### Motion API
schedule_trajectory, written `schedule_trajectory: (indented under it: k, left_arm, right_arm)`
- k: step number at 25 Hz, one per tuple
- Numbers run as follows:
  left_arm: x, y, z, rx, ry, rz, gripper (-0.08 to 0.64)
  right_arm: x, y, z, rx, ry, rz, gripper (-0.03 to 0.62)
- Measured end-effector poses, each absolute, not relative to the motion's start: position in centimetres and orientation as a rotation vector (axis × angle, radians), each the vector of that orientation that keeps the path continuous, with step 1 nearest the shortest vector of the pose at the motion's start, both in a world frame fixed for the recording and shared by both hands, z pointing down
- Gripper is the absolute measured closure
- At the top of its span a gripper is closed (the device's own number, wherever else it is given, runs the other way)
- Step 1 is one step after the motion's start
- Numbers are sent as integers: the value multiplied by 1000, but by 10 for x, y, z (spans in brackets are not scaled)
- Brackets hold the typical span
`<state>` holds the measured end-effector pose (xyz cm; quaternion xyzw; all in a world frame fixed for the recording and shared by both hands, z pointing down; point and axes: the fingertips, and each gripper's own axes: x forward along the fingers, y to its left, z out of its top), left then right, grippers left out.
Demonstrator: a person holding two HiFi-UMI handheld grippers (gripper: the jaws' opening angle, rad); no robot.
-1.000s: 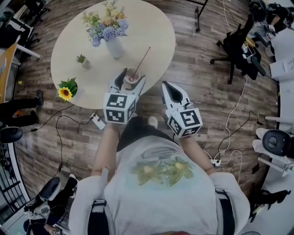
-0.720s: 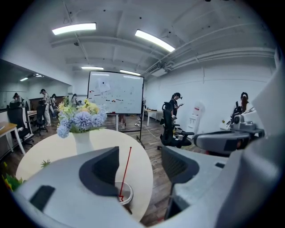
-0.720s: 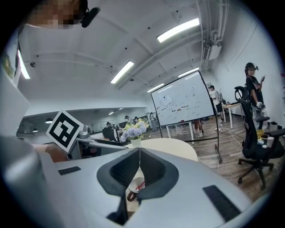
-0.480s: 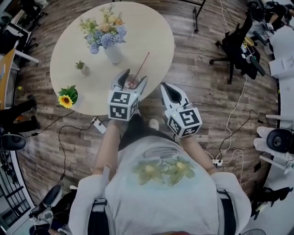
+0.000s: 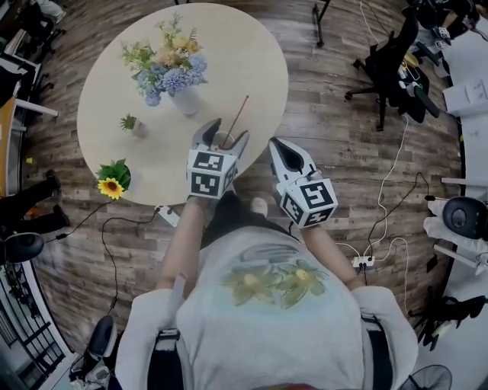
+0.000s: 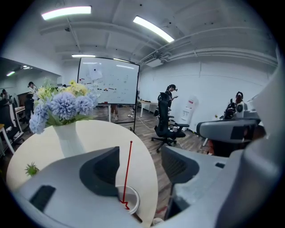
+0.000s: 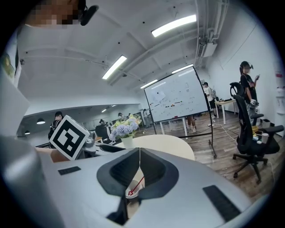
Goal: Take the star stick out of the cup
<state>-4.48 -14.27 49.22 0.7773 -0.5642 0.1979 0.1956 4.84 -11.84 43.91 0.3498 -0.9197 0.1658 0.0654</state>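
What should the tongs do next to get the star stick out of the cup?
Probably close the left tongs gently on the cup to steady it. They stand open with the cup between them, and the star stick leans up out of it. The right tongs are shut and off to the side, so they cannot grab the stick yet.

Wood-plank floor [image 5: 320,114]; round beige table [image 5: 252,46]; black office chair [image 5: 389,61]; whiteboard [image 6: 109,82]; ceiling strip lights [image 6: 67,12].

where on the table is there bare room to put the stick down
Widest bare patch: the far right of the table, between the vase and the rim. A smaller one lies between the sunflower and the left gripper. Crowded around the cup.
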Motion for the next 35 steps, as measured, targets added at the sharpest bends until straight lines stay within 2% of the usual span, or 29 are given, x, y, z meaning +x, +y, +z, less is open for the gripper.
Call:
schedule_trajectory:
  k: [19, 35]
  left_arm:
    - [-51, -204, 550, 2176, -1384, 699, 270]
    - [-43, -216, 588, 2151, -1266, 771, 319]
  right_arm:
    - [36, -175, 452, 1211, -2658, 548, 574]
    - [34, -192, 459, 1269, -2618, 564, 574]
